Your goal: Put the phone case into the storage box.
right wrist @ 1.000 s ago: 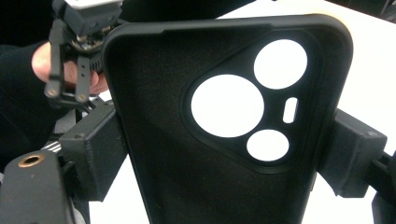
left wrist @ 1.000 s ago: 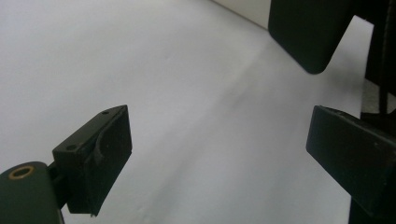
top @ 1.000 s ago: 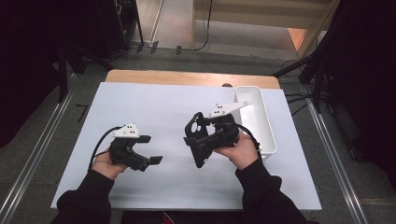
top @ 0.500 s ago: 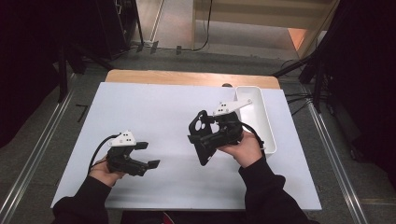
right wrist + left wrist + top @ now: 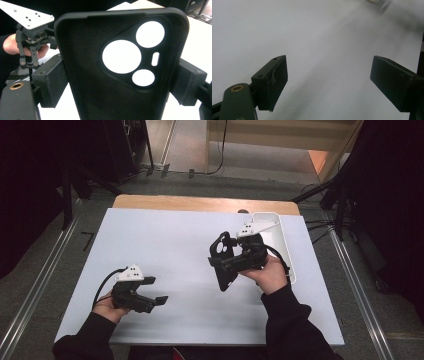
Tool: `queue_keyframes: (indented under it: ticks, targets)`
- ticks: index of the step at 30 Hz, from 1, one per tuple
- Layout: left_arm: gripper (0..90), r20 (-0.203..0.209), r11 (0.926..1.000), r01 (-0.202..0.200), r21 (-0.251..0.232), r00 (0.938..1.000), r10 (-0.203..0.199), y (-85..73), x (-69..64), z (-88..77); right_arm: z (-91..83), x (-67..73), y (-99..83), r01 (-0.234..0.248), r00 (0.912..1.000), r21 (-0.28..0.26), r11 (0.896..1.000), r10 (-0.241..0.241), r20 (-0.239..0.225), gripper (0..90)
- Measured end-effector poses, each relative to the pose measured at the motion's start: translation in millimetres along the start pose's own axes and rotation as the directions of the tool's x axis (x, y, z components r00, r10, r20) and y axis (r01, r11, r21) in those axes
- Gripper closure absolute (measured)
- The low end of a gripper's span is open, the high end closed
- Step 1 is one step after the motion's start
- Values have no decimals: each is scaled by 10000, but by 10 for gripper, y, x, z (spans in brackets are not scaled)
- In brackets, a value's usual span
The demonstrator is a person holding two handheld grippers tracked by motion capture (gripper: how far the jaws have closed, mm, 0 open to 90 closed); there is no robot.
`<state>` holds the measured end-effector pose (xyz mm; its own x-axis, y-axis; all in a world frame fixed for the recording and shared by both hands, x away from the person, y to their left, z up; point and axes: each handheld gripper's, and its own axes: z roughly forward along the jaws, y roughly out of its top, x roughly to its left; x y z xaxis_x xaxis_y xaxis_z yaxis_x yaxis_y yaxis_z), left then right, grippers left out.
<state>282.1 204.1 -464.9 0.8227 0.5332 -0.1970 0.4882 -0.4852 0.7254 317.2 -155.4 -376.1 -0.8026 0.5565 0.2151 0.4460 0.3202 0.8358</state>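
A black phone case (image 5: 223,264) with round camera cut-outs is held above the white table (image 5: 165,245), right of its middle. My right gripper (image 5: 226,262) is shut on it. In the right gripper view the two pads press the long sides of the case (image 5: 85,75), whose inner face is toward the camera. My left gripper (image 5: 156,301) sits low over the table near the front left corner, pointing right. Its jaws stand wide apart in the left gripper view (image 5: 329,80), with only bare table between them.
A white oblong tray (image 5: 280,227) stands at the table's right back corner, just behind my right hand. A wooden strip (image 5: 200,202) runs along the far edge. Metal rails (image 5: 40,285) flank the table on both sides.
My left gripper has moved a little toward the table's near edge and sunk lower. The right gripper has kept the case in about the same place.
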Motion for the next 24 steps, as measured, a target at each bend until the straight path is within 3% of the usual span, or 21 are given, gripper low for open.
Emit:
queue_keyframes:
  ticks: [11, 24]
  targets:
    - [142, -91, 9999, -85, -81, 9999, 84, 9, 9, -15, -162, -100, 37, -276, 9970, -218, 9994, 291, 718, 121]
    - [142, 38, 9996, 140, -236, 9999, -139, 12, 34, -48, -445, -227, 60, -699, 9845, -685, 9952, 799, 1560, 121]
